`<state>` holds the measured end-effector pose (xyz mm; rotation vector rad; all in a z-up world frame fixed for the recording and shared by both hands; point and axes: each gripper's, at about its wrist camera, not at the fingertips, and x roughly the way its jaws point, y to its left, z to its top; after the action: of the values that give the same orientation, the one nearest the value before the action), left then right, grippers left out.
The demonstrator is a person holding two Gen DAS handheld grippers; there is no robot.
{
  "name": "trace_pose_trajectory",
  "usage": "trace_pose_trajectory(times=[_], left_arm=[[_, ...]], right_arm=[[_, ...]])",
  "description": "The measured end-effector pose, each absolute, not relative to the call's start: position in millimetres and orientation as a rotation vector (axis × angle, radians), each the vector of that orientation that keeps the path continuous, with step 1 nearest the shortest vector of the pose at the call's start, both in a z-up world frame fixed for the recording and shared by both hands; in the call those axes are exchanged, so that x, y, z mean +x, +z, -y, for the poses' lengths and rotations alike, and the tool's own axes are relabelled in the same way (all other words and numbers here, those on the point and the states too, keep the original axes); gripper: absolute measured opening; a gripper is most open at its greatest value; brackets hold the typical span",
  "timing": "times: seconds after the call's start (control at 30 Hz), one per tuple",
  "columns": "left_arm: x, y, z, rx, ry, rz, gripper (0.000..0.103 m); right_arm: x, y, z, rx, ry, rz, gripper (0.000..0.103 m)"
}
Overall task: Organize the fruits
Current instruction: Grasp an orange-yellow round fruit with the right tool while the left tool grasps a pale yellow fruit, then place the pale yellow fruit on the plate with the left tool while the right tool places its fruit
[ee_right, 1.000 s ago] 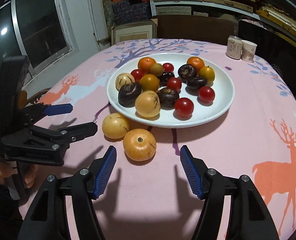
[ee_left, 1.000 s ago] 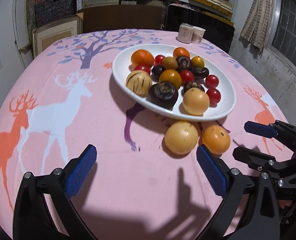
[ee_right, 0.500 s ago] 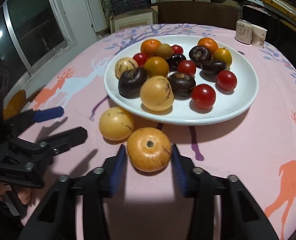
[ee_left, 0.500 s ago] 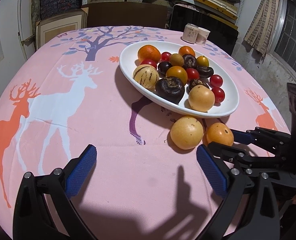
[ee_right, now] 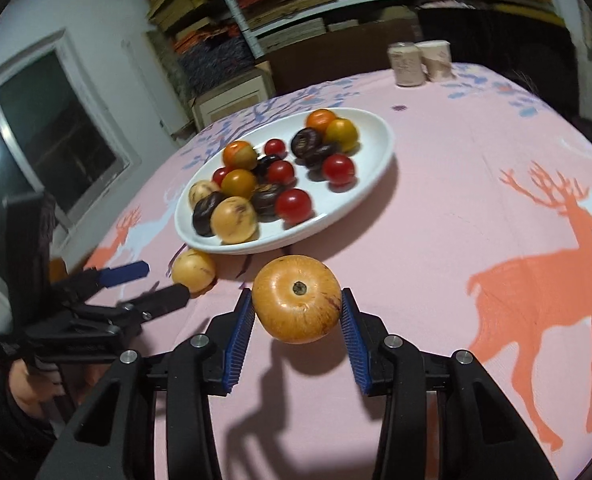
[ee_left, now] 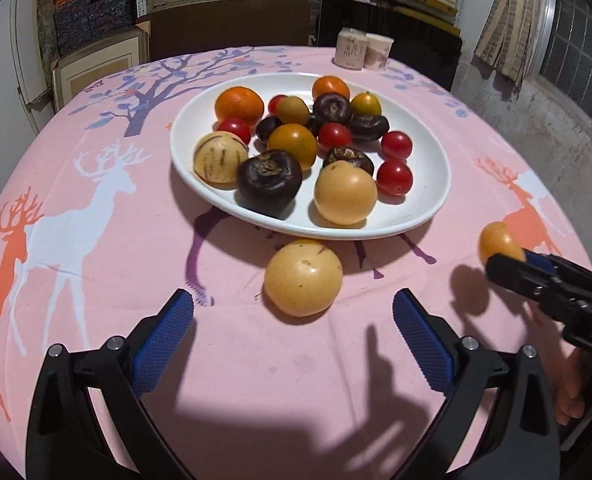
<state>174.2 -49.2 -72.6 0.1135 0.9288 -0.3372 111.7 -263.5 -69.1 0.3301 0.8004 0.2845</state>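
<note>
One round orange-yellow fruit (ee_right: 296,304) now pinched in the right tongs (ee_right: 296,312), lifted off the bench; left tongs (ee_left: 294,332) spread before the pale yellow fruit (ee_left: 303,277); white plate (ee_left: 428,208) next, probably.

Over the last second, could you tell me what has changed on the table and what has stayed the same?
The right gripper closed on the orange-yellow fruit, which had lain beside the yellow fruit in front of the white plate, lifted it and carried it off to the right. The left gripper, open as before, came closer to the yellow fruit. The plate's fruits and the two cups stayed put.
</note>
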Motion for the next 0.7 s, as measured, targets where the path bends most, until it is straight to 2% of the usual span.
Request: trace_pose_trajectory(times=[0.27, 0.37, 0.47, 0.7], left_arm=[[178.9, -81.9, 62.2, 0.128, -0.321, -0.918, 0.096], [179.8, -85.2, 64.7, 0.141, -0.340, -0.934, 0.053], [175.5, -83.4, 66.7, 0.159, -0.351, -0.911, 0.043], [169.1, -80.0, 67.9, 0.165, -0.364, -0.886, 0.043]], right_arm=[[113.1, -69.7, 263.5, 0.349, 0.311, -0.794, 0.044], [112.0, -70.9, 266.8, 0.364, 0.312, -0.790, 0.044], [111.5, -70.1, 265.7, 0.359, 0.314, -0.785, 0.044], [110.5, -70.6, 267.6, 0.367, 0.309, -0.784, 0.044]])
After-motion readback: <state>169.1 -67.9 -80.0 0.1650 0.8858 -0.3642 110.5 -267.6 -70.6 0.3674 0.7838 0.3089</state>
